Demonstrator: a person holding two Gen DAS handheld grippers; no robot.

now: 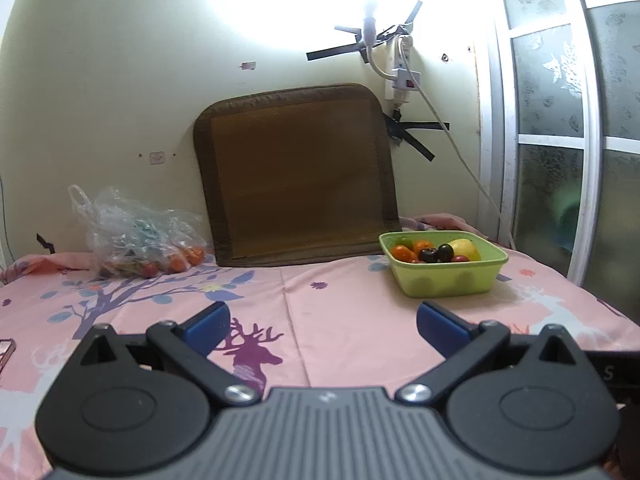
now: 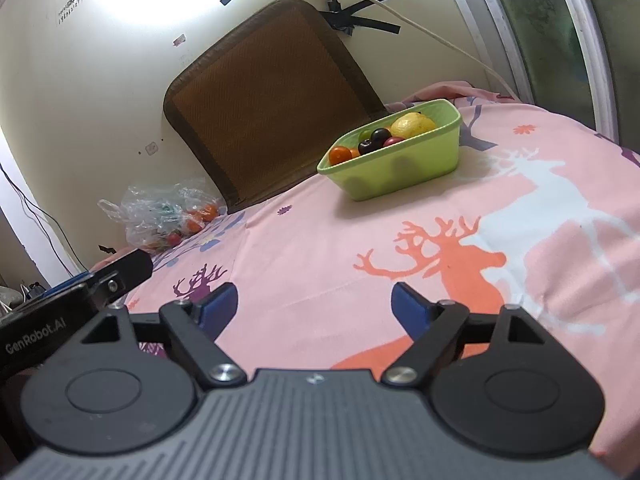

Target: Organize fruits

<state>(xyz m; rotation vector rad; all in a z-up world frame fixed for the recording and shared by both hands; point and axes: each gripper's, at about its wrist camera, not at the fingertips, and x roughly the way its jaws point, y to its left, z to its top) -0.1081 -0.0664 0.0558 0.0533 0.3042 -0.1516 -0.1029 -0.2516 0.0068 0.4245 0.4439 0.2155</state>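
Observation:
A light green tub (image 1: 452,280) (image 2: 400,164) sits on the pink deer-print cloth, far right. It holds a yellow lemon (image 1: 466,249) (image 2: 412,125), orange tangerines (image 1: 402,253) (image 2: 340,155), dark plums (image 1: 445,253) (image 2: 380,135) and a green fruit. A clear plastic bag (image 1: 132,236) (image 2: 164,212) with more orange and red fruit lies far left by the wall. My left gripper (image 1: 322,320) is open above the cloth, well short of both, nothing between its blue pads. My right gripper (image 2: 314,300) is open too, empty, in front of the tub.
A brown cushion (image 1: 296,184) (image 2: 264,100) leans on the wall behind the cloth. A white cable (image 1: 460,152) hangs from a taped power strip. A frosted glass door (image 1: 560,120) is on the right. The left gripper's body (image 2: 60,312) shows at the right view's left edge.

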